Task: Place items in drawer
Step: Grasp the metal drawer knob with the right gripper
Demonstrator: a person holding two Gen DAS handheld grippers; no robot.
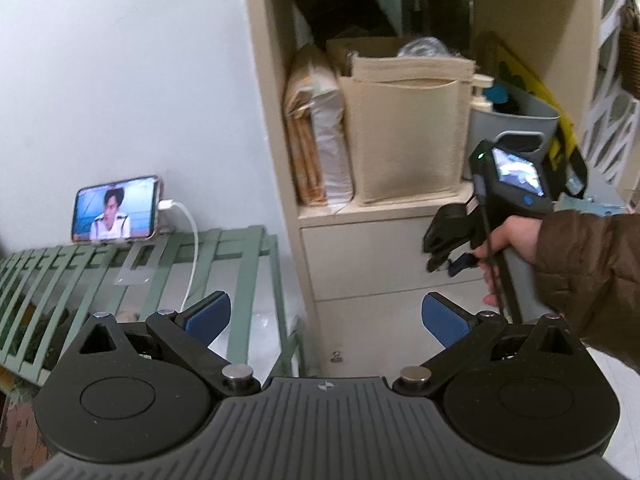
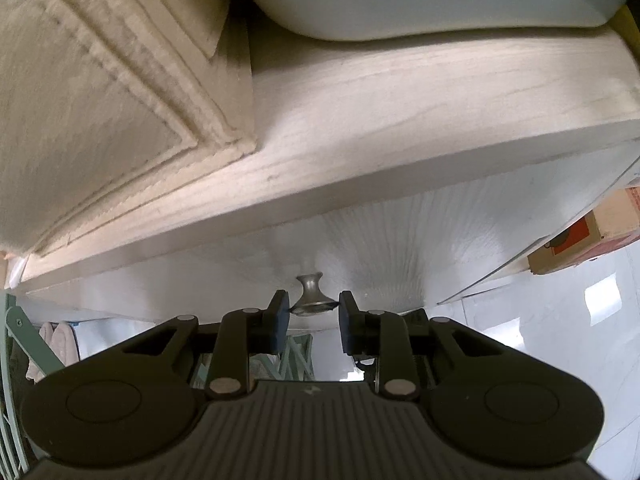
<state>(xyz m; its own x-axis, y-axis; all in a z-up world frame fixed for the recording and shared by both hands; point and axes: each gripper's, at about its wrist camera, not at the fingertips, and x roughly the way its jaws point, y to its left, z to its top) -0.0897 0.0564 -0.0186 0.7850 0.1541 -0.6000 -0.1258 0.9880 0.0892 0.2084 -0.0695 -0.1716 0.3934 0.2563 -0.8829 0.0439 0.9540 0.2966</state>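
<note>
Right gripper [image 2: 313,312] fingers closed on drawer knob [image 2: 312,294]; pull straight out; left gripper [image 1: 326,318] wide open, empty

A pale wall [image 1: 120,80] backs a green slatted rack [image 1: 120,264] (phone [image 1: 114,209] propped on it) beside a light shelving unit [image 1: 272,120].

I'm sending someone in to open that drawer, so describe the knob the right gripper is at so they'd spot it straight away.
Find the pale wooden cabinet whose open shelf holds a beige felt bin. Directly under that shelf is the upper drawer front. The knob is a small round grey-metal pull on it, between the right gripper's blue pads, and the only metal fitting on that front.
</note>
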